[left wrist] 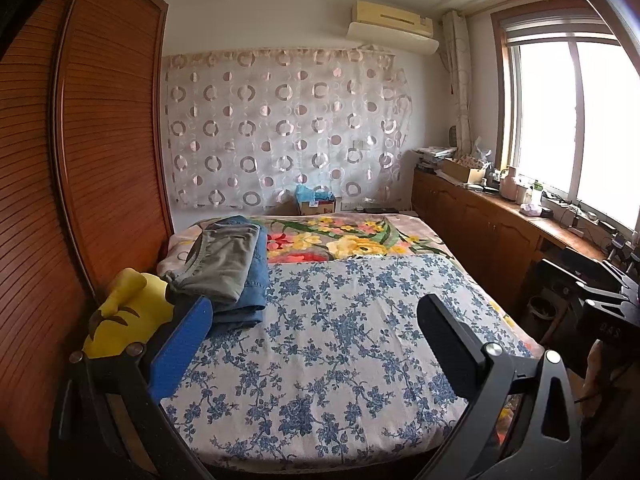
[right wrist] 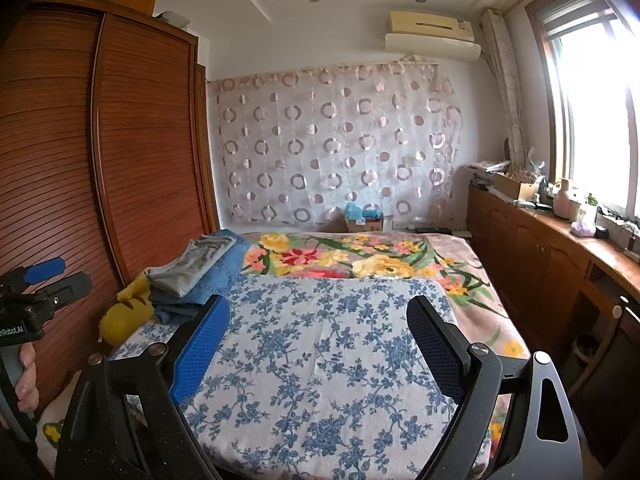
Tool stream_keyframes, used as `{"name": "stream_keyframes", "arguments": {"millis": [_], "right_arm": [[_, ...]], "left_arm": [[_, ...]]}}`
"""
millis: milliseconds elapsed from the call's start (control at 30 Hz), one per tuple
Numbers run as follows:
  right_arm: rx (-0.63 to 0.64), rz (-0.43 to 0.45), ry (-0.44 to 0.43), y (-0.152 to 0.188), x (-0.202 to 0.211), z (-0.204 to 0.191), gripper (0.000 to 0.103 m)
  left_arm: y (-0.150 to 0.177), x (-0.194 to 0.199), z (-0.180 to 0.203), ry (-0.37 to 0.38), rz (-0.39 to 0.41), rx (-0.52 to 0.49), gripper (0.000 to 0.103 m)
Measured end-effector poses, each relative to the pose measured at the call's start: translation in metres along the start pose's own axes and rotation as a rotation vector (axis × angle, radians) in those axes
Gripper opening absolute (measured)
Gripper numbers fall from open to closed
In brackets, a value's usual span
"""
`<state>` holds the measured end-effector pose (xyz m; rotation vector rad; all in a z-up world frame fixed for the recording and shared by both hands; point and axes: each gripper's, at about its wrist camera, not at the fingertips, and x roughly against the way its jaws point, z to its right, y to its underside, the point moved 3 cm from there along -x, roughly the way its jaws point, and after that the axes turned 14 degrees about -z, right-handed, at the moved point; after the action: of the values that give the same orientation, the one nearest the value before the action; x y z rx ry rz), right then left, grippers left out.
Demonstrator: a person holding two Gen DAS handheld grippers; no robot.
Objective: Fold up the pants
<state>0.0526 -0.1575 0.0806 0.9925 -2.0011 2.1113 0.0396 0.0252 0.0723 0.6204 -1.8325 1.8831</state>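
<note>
Folded grey pants (left wrist: 222,264) lie on top of folded blue jeans (left wrist: 250,292) at the left side of the bed, also in the right wrist view (right wrist: 192,268). My left gripper (left wrist: 316,320) is open and empty, held above the blue-flowered sheet (left wrist: 340,340), right of the stack. My right gripper (right wrist: 318,320) is open and empty above the same sheet (right wrist: 320,352). The left gripper also shows at the left edge of the right wrist view (right wrist: 60,276), held in a hand.
A yellow plush toy (left wrist: 128,312) lies by the stack next to the wooden wardrobe (left wrist: 80,160). A floral blanket (left wrist: 352,240) covers the far half of the bed. A wooden counter (left wrist: 520,216) with clutter runs along the right under the window.
</note>
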Motion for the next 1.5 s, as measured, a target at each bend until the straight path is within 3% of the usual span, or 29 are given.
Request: {"name": "stream_keyframes", "arguments": {"millis": [1500], "right_arm": [[0.007,0.003,-0.009,0.0018,0.0028,0.0004,0.091]], "left_arm": [[-0.0020,0.0009,0.0014,0.000,-0.001,-0.001,0.102]]}}
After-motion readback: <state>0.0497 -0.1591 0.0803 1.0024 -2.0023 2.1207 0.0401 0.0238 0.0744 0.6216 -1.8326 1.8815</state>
